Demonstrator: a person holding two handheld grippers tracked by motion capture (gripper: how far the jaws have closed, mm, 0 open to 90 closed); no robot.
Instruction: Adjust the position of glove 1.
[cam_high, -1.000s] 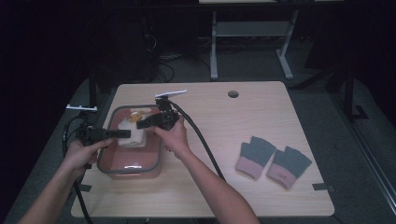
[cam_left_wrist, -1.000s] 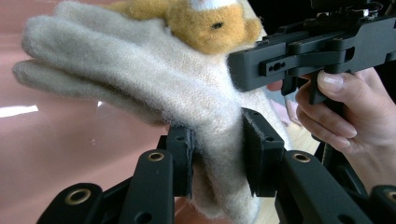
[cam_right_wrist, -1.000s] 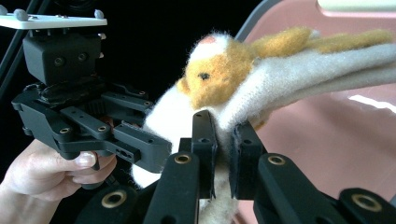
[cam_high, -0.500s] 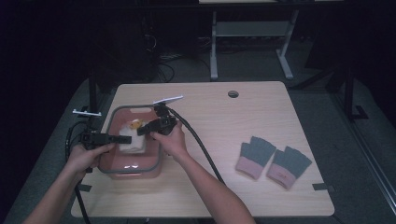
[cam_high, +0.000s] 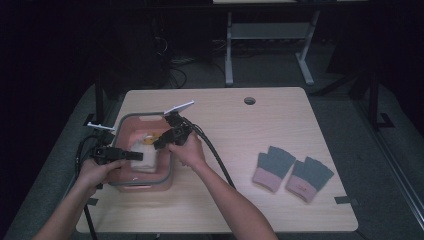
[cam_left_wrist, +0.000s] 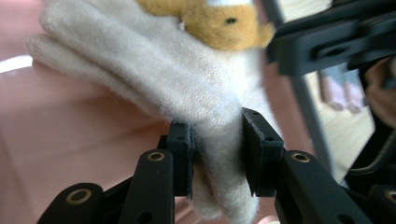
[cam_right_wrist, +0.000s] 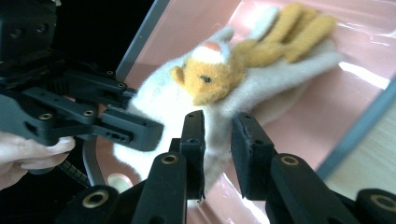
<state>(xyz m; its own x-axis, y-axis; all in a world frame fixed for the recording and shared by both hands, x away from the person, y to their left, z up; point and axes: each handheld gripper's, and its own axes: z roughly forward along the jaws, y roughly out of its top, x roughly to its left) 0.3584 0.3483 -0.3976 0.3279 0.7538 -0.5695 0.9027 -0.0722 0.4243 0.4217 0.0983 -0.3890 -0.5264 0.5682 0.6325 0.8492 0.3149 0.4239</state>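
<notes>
Cream glove (cam_high: 145, 159) with orange animal patch: inside the pink bin (cam_high: 131, 183), long axis along the bin. Left gripper (cam_left_wrist: 217, 154) clamps one edge. Right gripper (cam_right_wrist: 217, 156), nearer the patch, has just been opening, fabric between its jaws.

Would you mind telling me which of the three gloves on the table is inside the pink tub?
The cream glove with the orange animal face lies in the pink tub. The two grey gloves with pink cuffs lie on the bare tabletop, far right.

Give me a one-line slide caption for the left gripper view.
Left gripper clamps a cream knitted glove with an orange plush animal over the pink bin.
</notes>
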